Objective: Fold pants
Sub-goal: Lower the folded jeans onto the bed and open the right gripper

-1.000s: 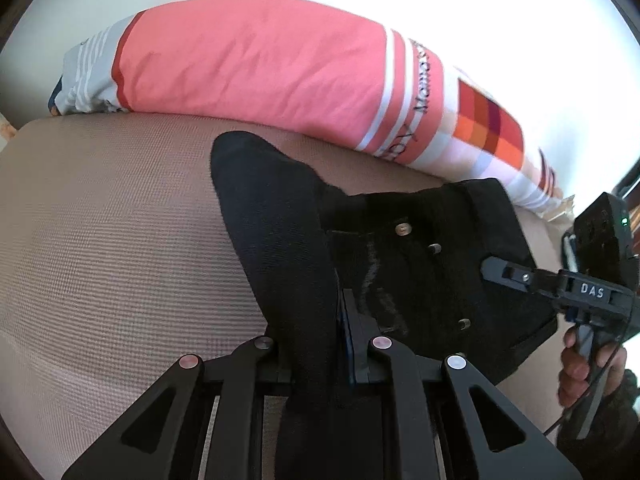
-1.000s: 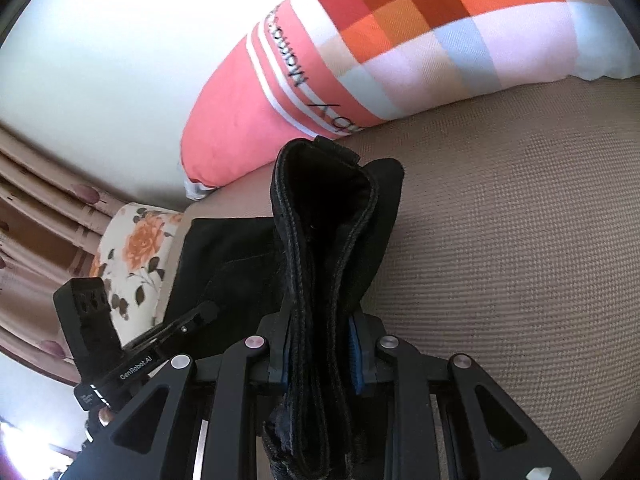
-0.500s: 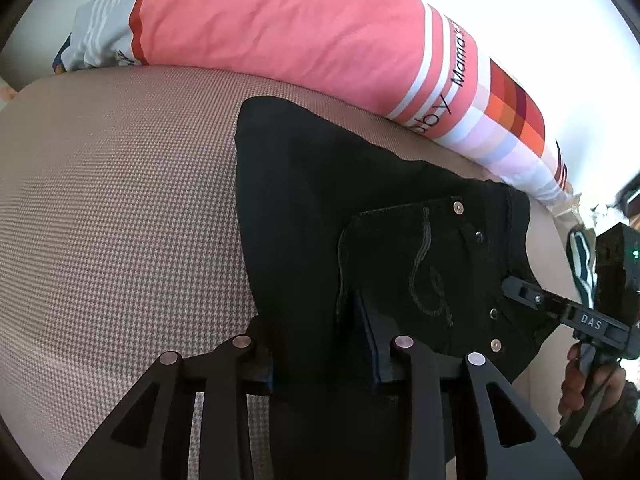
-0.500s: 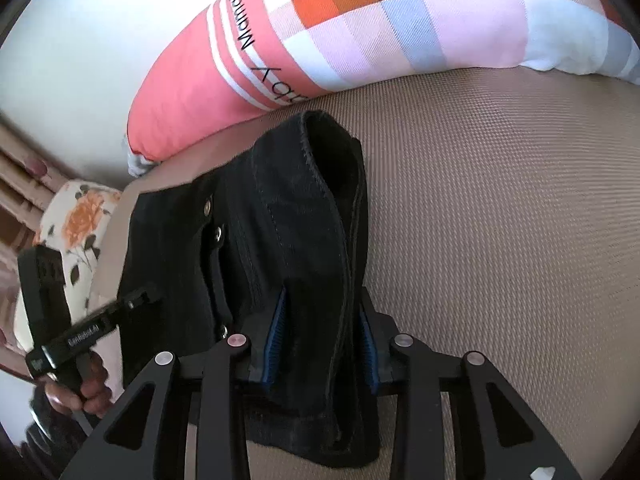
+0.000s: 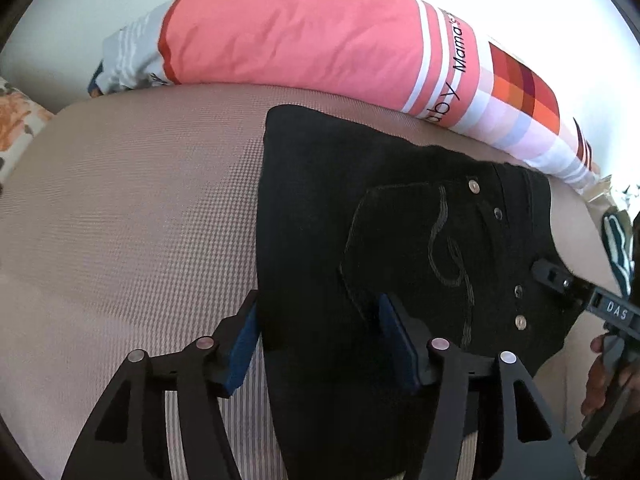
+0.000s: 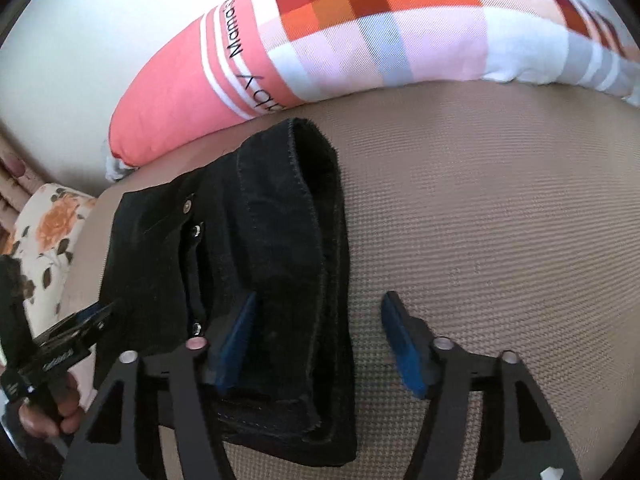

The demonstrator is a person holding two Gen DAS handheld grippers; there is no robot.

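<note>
Now that the folded pants (image 5: 400, 248) are laid flat on the bed (image 5: 120, 220) beside the pillow (image 5: 304, 36), the left gripper (image 5: 320, 344) and right gripper (image 6: 320, 340) have just been opened in release, fabric lying loose between their pads, so withdrawal is judged next.

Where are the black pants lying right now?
The black pants lie folded on the tan cushion, just below the pink striped pillow; both views show them centre frame, between each open tool's pads.
</note>
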